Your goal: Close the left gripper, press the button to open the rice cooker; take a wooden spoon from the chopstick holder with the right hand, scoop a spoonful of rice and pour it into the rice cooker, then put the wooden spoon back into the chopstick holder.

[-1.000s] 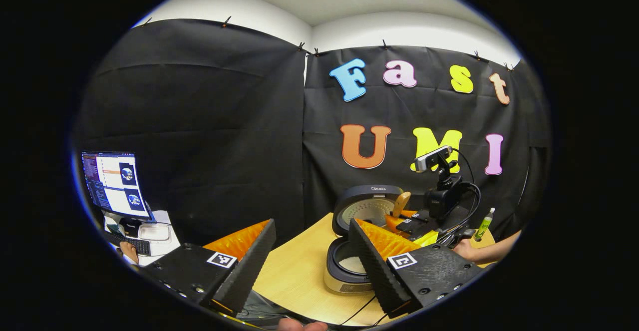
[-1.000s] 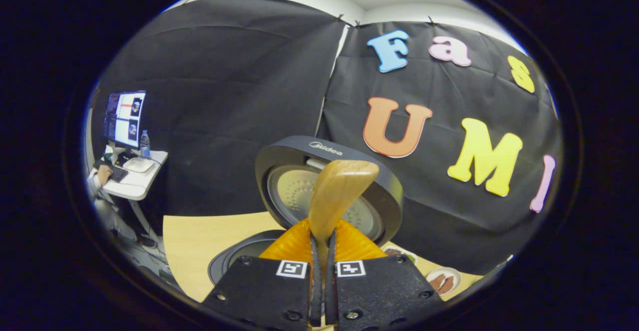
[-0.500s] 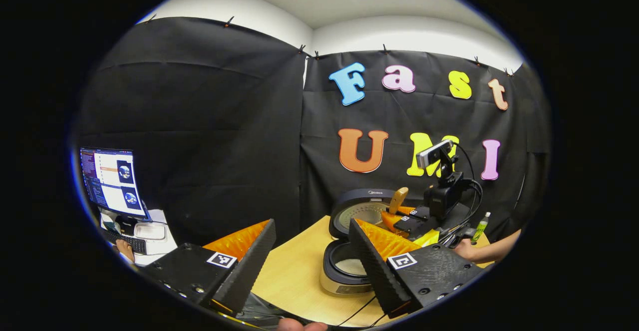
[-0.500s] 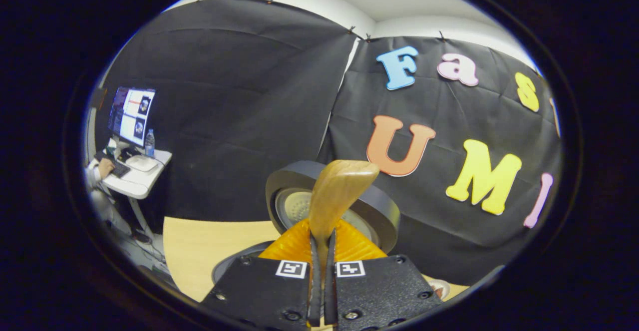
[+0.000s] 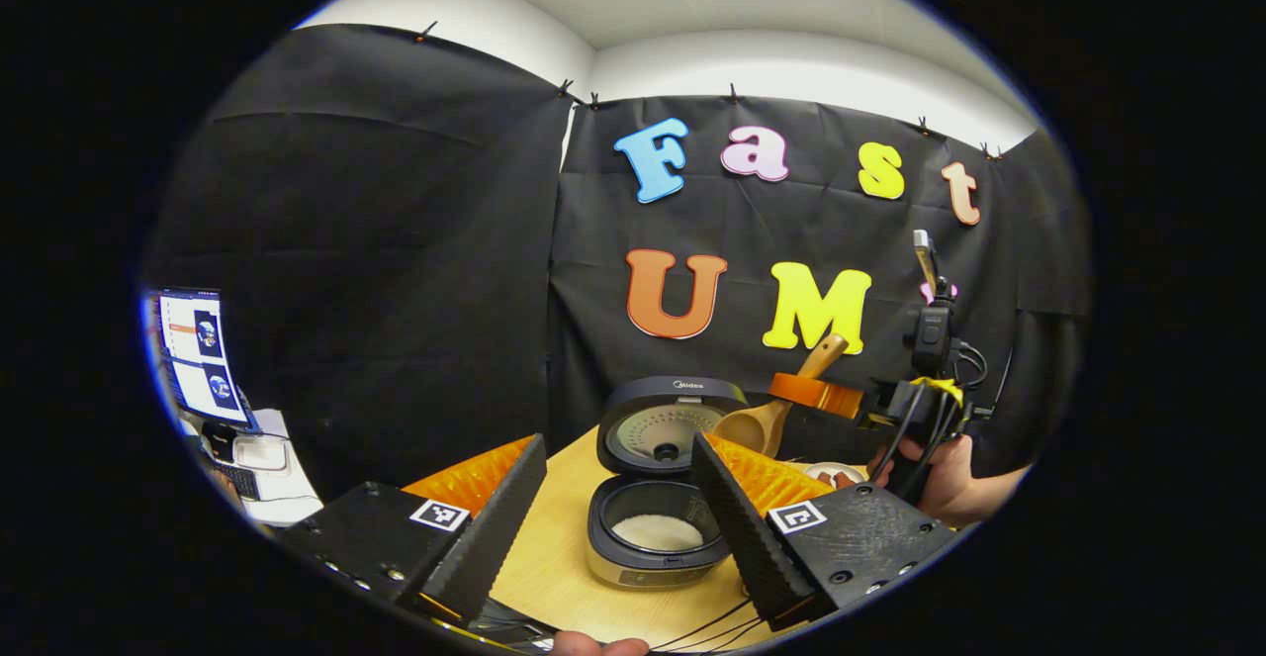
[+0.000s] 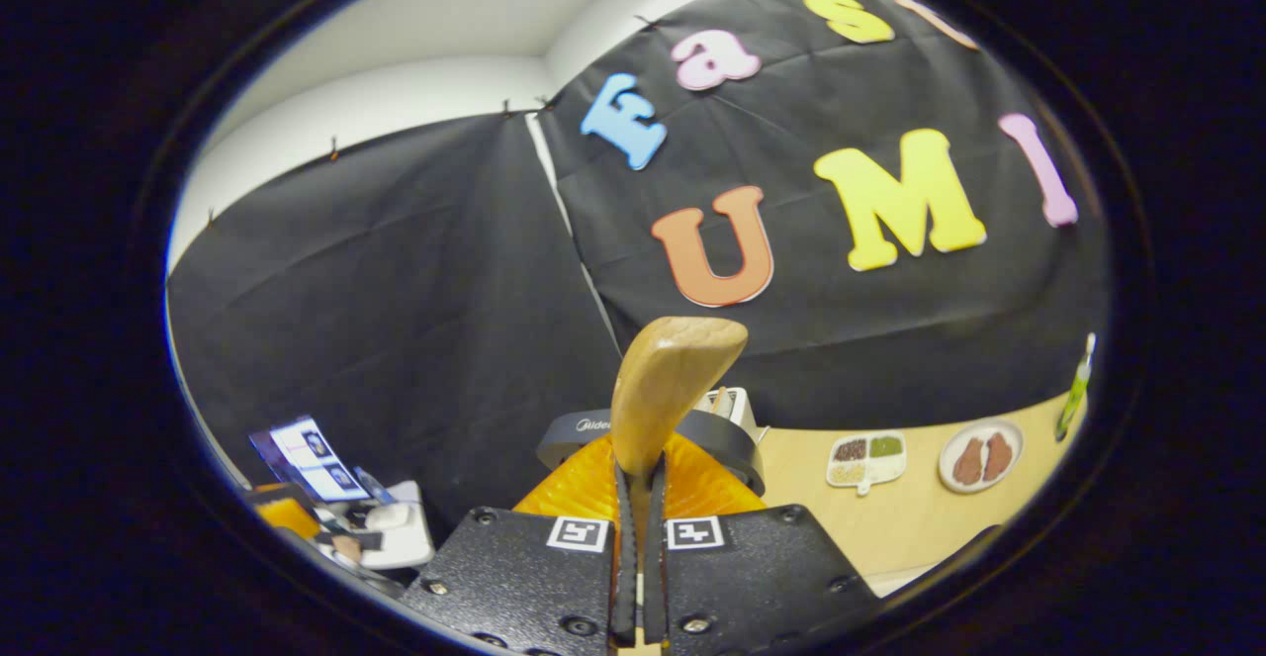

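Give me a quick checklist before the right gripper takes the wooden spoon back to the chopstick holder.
1. Right gripper shut on the wooden spoon: ok, both fingers press on its handle.
2. Rice cooker lid open: ok, it stands upright behind the pot.
3. Rice in the pot: ok, a white patch lies at the bottom.
4. Spoon bowl emptied: cannot tell, its inside is too small to judge.
5. Left gripper out of the way: ok, open, holding nothing, on the near side of the cooker.
6. Chopstick holder located: cannot tell.
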